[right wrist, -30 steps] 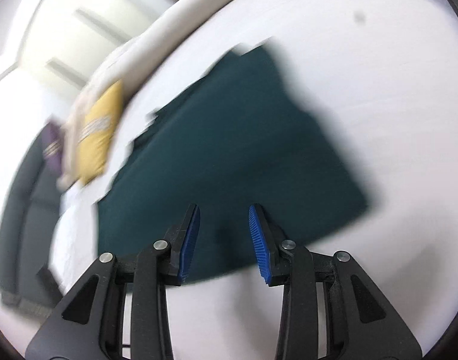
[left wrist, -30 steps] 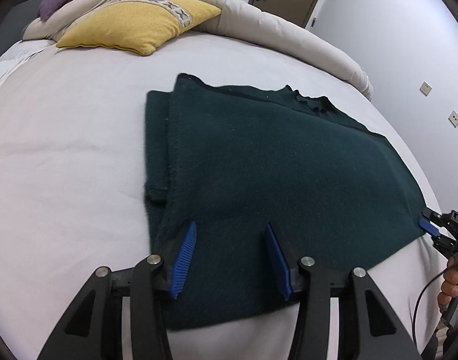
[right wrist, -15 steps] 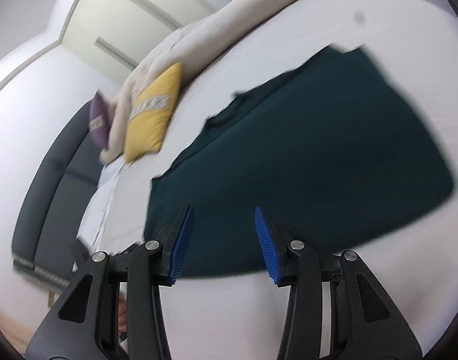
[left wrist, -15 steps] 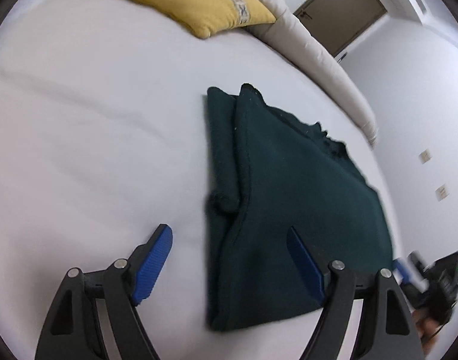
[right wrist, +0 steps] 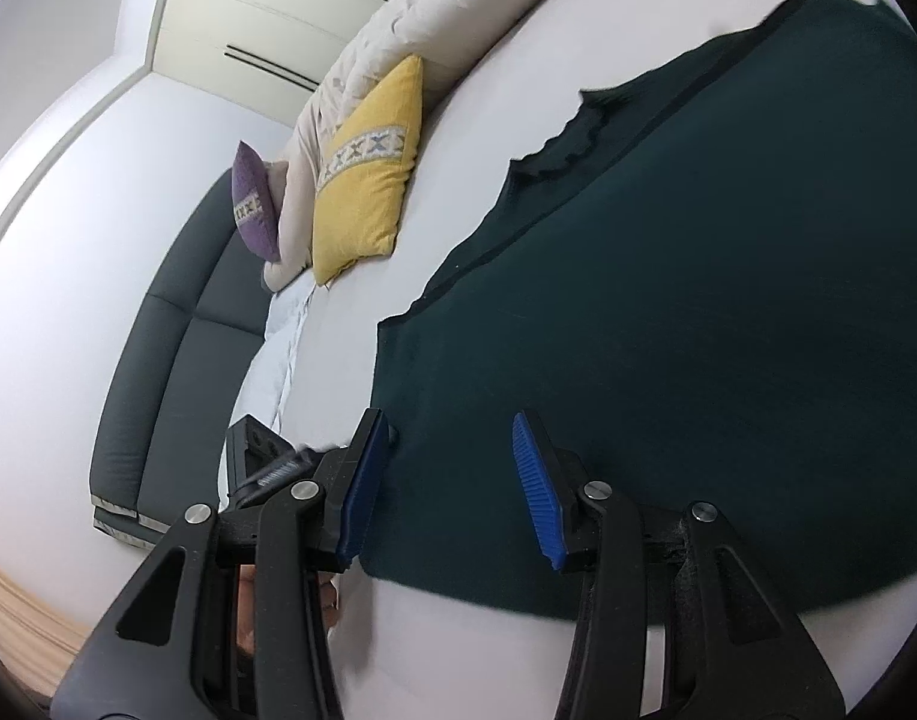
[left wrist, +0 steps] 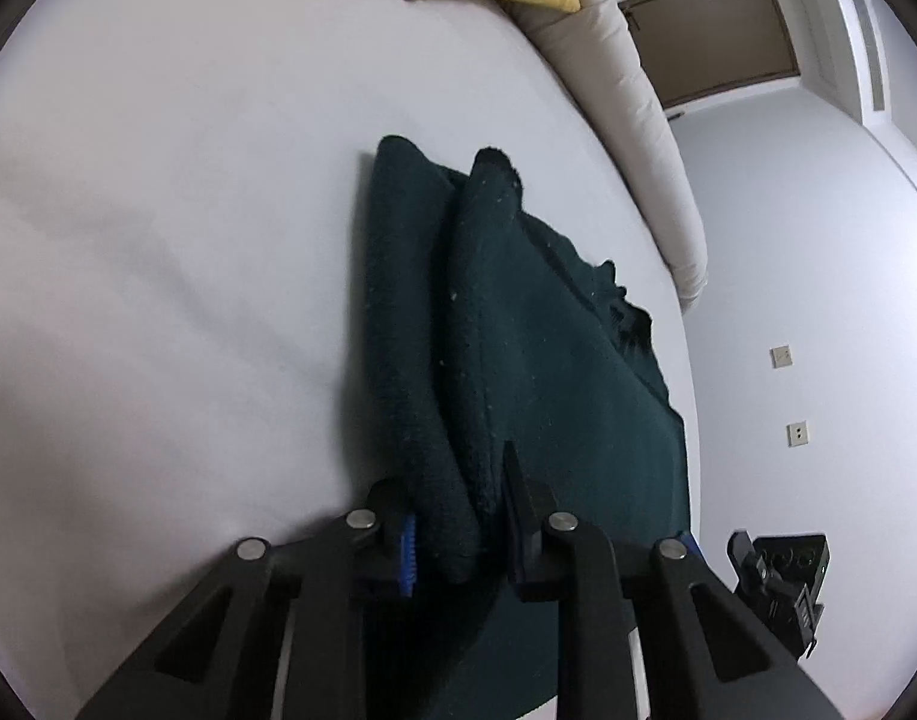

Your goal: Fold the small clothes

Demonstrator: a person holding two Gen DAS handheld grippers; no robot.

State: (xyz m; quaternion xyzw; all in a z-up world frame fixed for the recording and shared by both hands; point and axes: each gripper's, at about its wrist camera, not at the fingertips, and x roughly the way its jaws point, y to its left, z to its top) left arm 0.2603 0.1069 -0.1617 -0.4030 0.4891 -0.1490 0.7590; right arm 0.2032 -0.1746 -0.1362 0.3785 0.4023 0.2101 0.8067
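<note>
A dark green knitted garment lies folded flat on the white bed sheet. My left gripper is shut on the garment's thick folded left edge near its front corner. In the right wrist view the same garment spreads wide, with its wavy collar edge toward the pillows. My right gripper is open, its blue pads astride the garment's near edge, low over the cloth. The left gripper's body shows just left of it.
A yellow pillow and a purple pillow lie against a rolled beige duvet at the bed's head. A dark grey sofa stands beyond the bed. A brown door is in the far wall.
My left gripper was wide open beside the garment's left edge; it has moved in and shut on that folded edge. My right gripper has moved closer to the near edge and stays open.
</note>
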